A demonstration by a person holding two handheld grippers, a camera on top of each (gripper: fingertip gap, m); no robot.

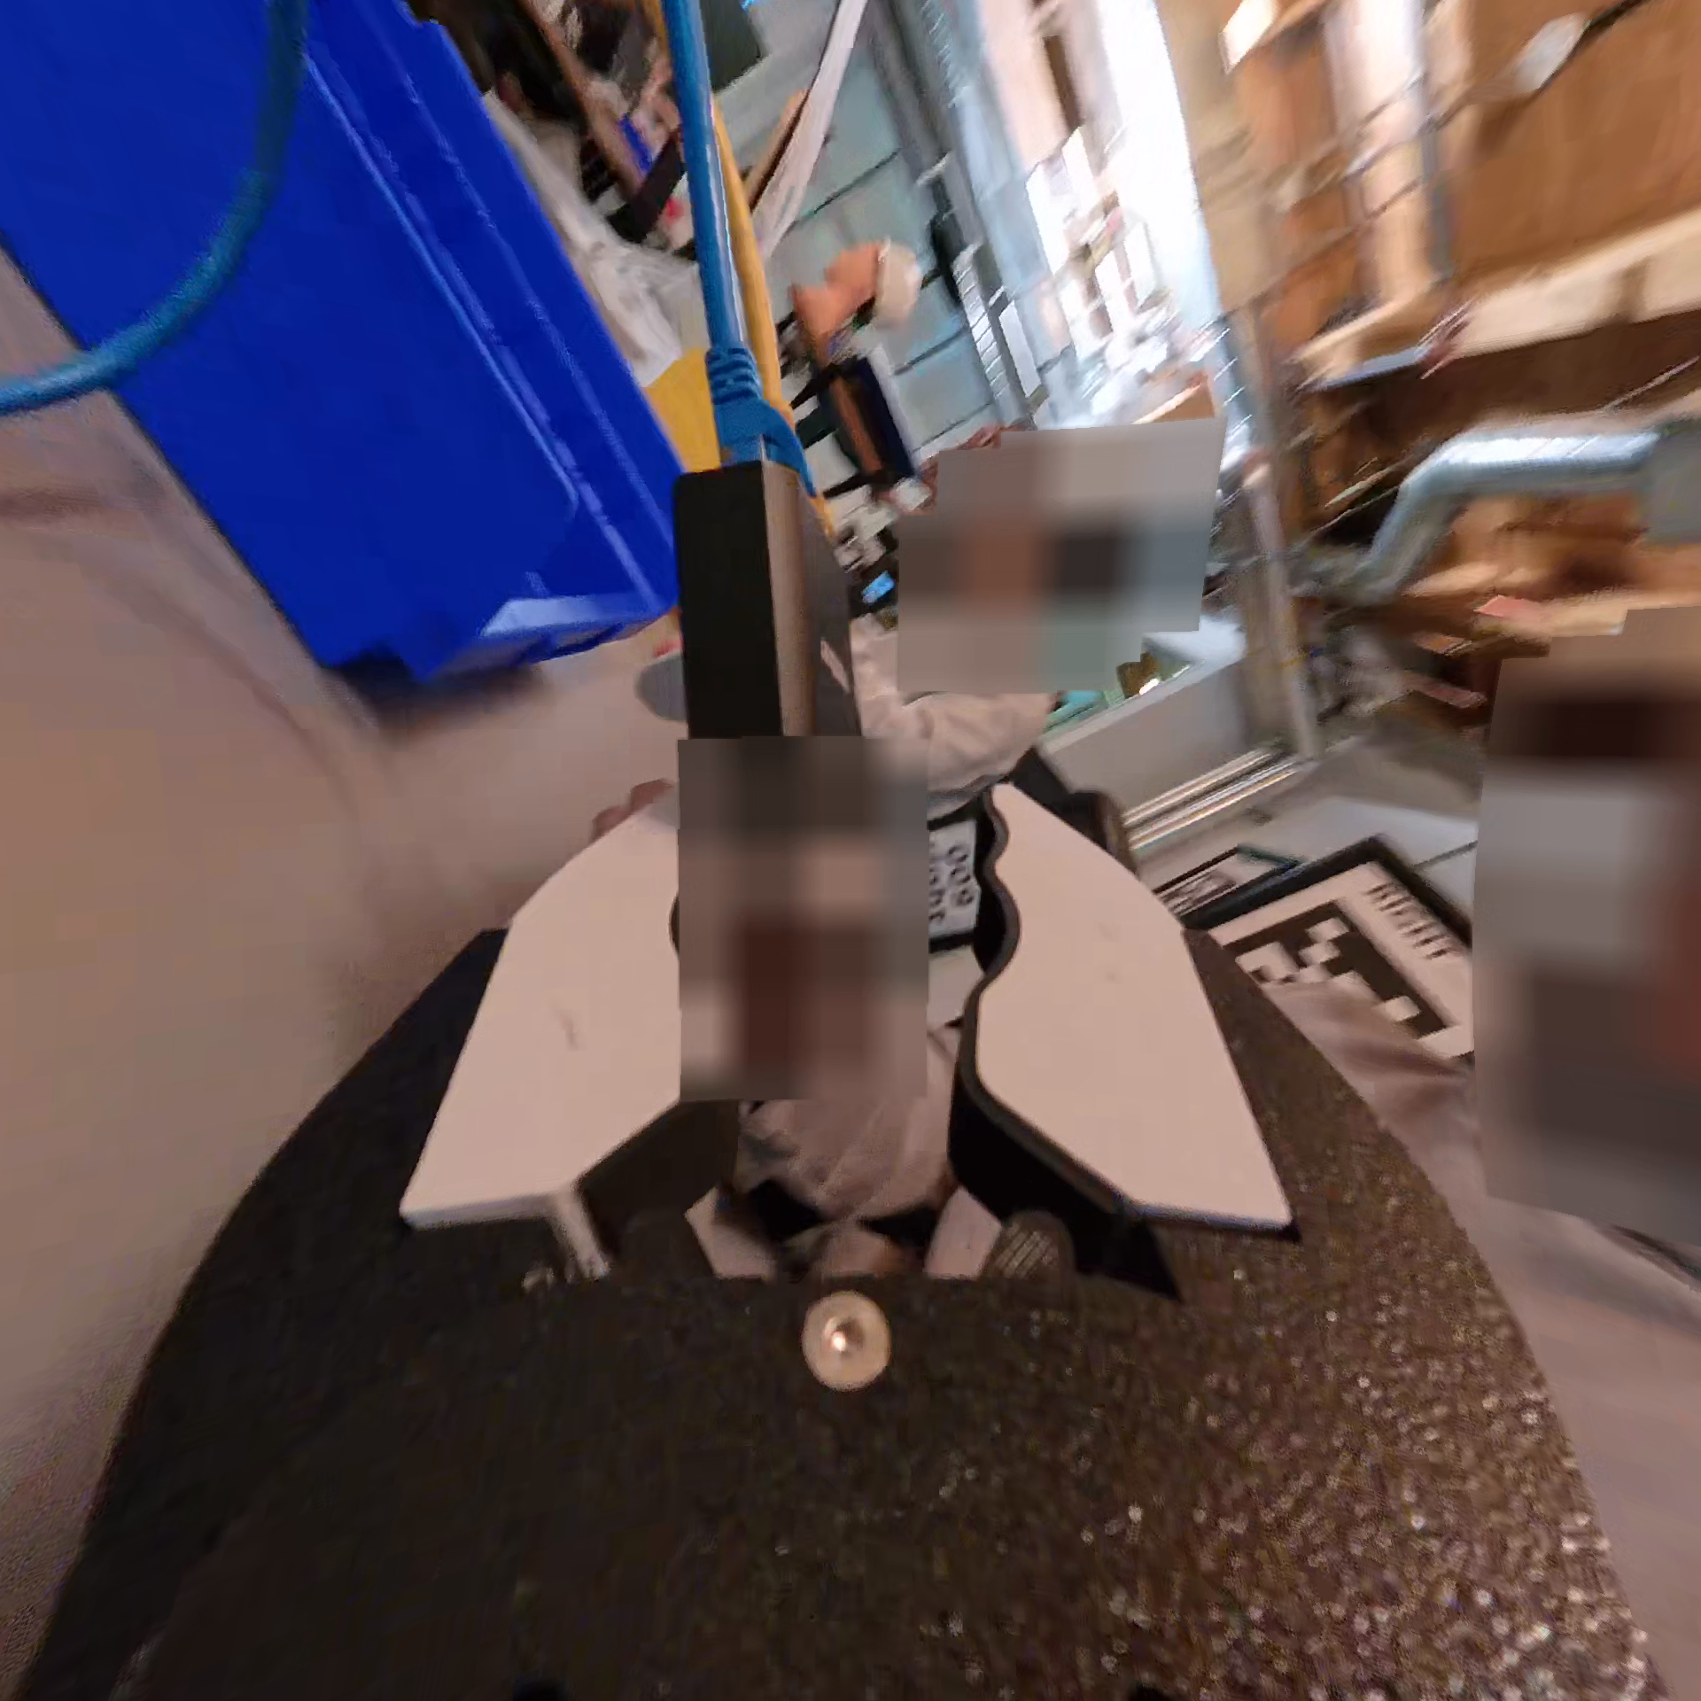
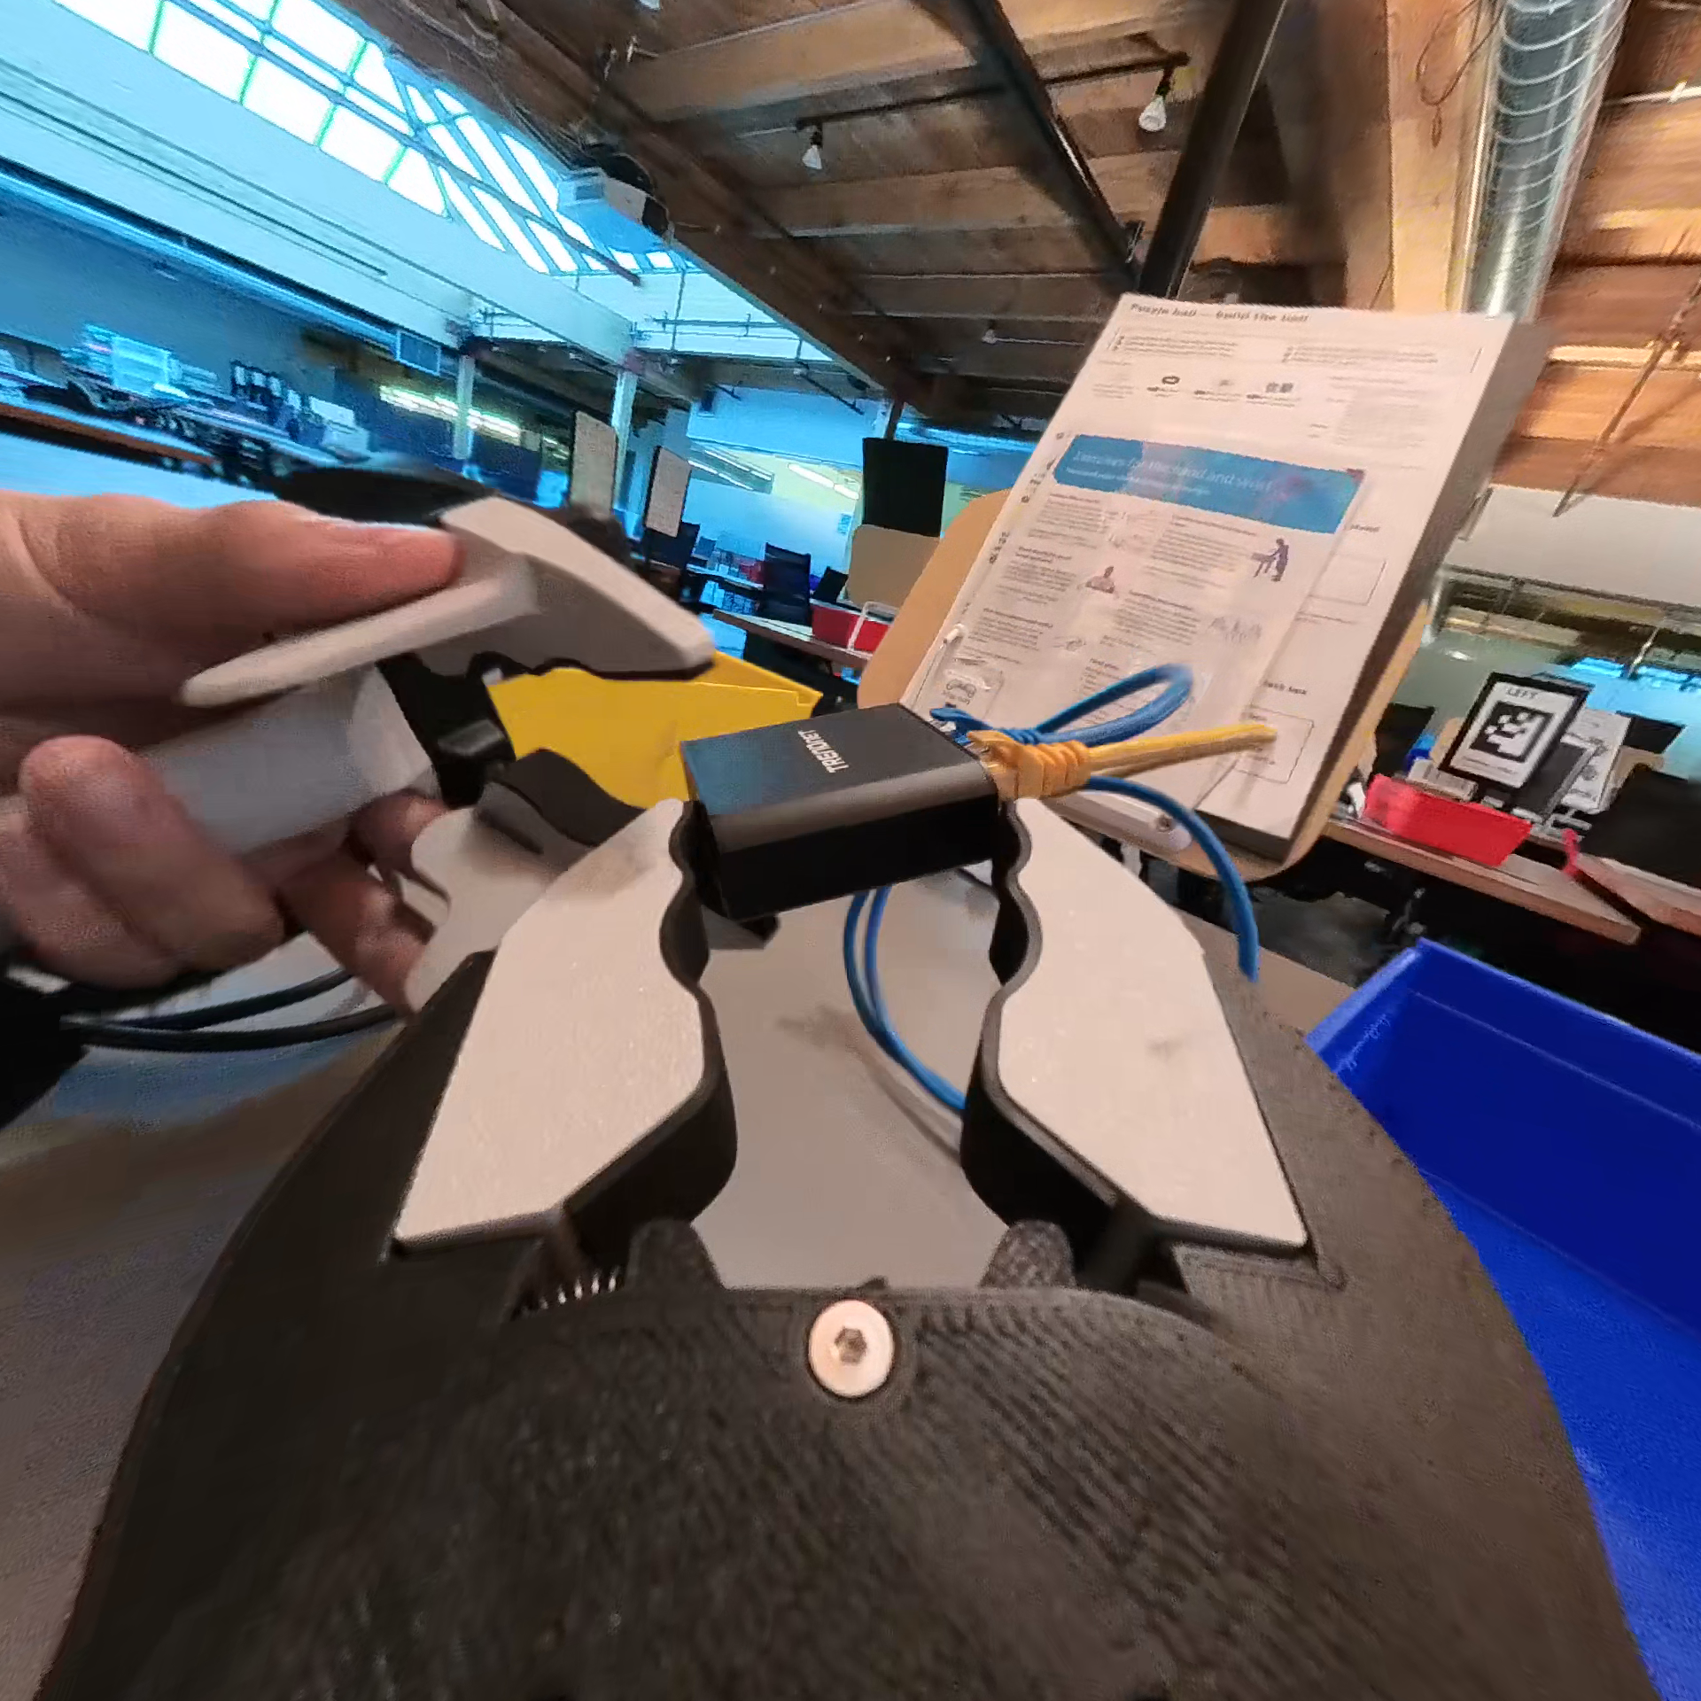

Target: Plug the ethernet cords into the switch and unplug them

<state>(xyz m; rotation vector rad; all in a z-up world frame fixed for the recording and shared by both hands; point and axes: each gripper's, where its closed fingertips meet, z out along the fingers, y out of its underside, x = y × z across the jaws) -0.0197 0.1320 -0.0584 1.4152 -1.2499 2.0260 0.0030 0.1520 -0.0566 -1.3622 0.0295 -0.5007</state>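
Right gripper (image 2: pixel 842 861): jaws closed onto the black switch (image 2: pixel 833 801), pinching its two long sides; switch held clear of the grey tabletop (image 2: pixel 819 1151), tilted, far end toward 2 o'clock.
Switch ports: yellow cord (image 2: pixel 1105 759) and blue cord (image 2: pixel 1040 736) both seated in the end at 3 o'clock of the body; yellow runs straight out toward 3, blue loops up and then drops to 5 o'clock.
Left gripper (image 2: pixel 515 736): in the right wrist view at 9 o'clock, held by a hand (image 2: pixel 166 727), jaws a little apart with nothing between them, tips near the switch's near end, apart from it.
Left wrist view: switch (image 1: pixel 746 607) stands on end at 12 o'clock beyond the fingers (image 1: pixel 561 1031); blue plug (image 1: pixel 741 396) on top; a mosaic patch hides the fingertips.
Surroundings: blue bin (image 2: pixel 1565 1151) at 4 o'clock, yellow bin (image 2: pixel 635 727) behind the switch, paper stand (image 2: pixel 1197 571) at 1 o'clock.
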